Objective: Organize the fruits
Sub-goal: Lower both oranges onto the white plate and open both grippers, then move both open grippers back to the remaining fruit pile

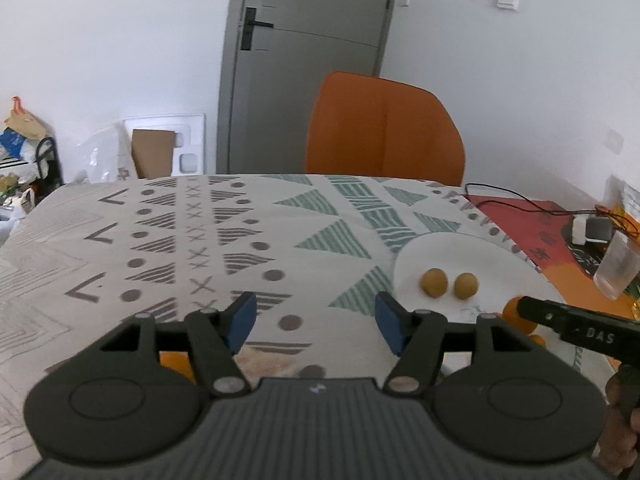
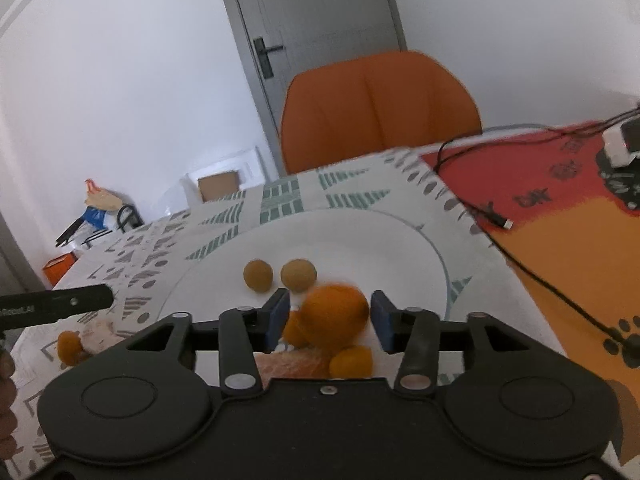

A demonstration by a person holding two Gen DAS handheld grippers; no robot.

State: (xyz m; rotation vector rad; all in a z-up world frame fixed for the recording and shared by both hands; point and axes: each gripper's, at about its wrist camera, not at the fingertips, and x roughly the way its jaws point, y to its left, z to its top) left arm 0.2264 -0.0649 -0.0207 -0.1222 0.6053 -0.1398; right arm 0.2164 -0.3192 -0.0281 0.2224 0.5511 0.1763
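Writing first. In the left wrist view, the black body of the right gripper enters from the lower right edge and carries pale letters reading "DAS". In the right wrist view, the black bar of the left gripper at the left edge shows small pale print, too blurred to read with confidence. The red and orange mat at right bears dark printed characters and paw prints; the characters are not legible.

Right gripper: jaws parted, blue pads either side of a blurred orange fruit at lower centre of the frame. A gap shows between the fruit and the right pad; contact with the left pad cannot be told through the blur. A smaller orange fruit sits just below it, with peeled orange segments beside that, against the gripper body.

White plate fills mid-frame on the patterned tablecloth. Two small tan round fruits lie side by side on it, just above the jaws.

Left gripper: jaws spread wide, nothing between them, only tablecloth beneath. The plate lies to its right with the same two tan fruits.

Another orange fruit rests on the cloth at lower left of the right wrist view, off the plate.

Orange chair and grey door stand behind the table.
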